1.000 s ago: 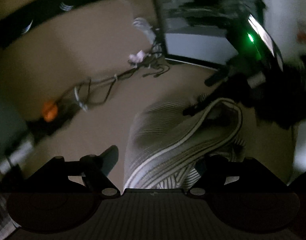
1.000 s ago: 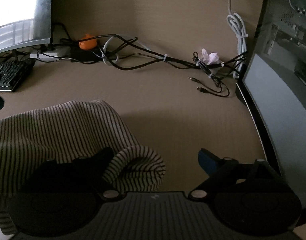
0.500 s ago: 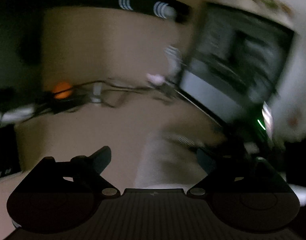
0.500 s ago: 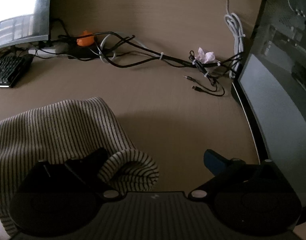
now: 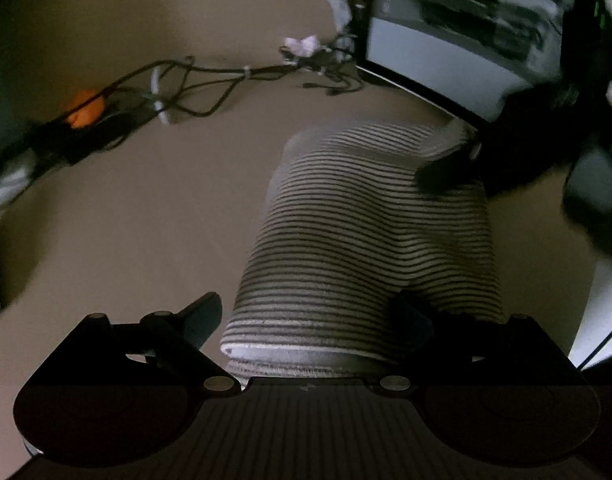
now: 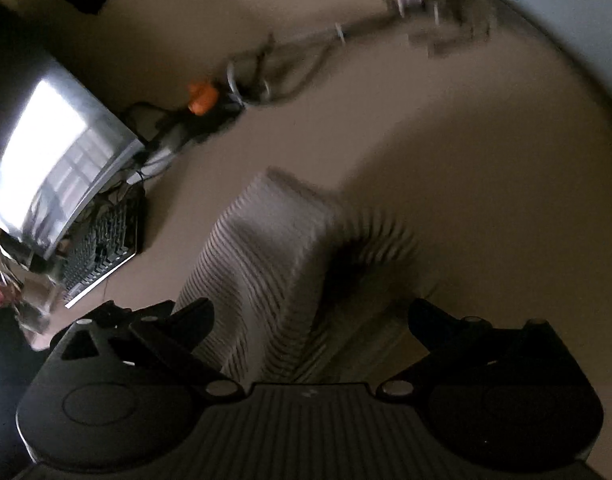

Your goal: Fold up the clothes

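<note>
One folded striped garment (image 5: 370,232)

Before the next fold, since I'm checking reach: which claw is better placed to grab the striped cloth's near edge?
Left, probably. The left claw stands open over the cloth's near hem; the right claw straddles its side.

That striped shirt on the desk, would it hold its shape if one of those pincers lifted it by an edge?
Probably not. The striped shirt lies in soft rounded folds, so it would likely droop and unfold. It looks like thin knit, probably light. On the smooth desk it may slide when pushed.
</note>
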Demonstrator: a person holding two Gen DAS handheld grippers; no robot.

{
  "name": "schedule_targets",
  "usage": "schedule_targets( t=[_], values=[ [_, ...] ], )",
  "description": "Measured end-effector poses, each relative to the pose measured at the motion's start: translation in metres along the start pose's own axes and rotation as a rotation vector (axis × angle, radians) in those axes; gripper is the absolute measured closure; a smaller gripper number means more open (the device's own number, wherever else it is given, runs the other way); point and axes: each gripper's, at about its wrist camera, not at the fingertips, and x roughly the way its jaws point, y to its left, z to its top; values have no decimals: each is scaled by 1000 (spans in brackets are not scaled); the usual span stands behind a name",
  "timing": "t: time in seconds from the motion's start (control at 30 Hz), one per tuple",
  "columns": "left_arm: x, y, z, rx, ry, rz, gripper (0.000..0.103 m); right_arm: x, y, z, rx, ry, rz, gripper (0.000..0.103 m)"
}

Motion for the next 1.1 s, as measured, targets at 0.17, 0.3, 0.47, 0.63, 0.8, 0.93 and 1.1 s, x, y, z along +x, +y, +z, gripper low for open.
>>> schedule_targets(
  t=[0.17, 0.3, 0.47, 0.63, 0.8, 0.93, 1.1],
  values=[
    [-11, 13, 4, -31, -20, 113, 5, 48, 34, 16, -30, -33, 110, 0],
    [-17, 29, 13, -93, -55, 178, 6, 57, 69, 40, -110, -121, 186, 0],
    [-31, 41, 5, -248, -102, 71, 6, 18, 79, 31, -340, -248, 58, 0],
    [-42, 77, -18, -632, -124, 82, 6, 19, 70, -14, -559, -197, -130, 0],
    [-32, 77, -14, -726, -69, 61, 3, 41, 73, -37, -715, -212, -342, 0],
    [-20, 57, -16, -616, -51, 90, 3, 43, 79, -29, -741, -188, -351, 0],
    [-10, 57, -24, -635, -11, 74, 3, 35, 73, -29, -712, -174, -327, 0]
  ],
)
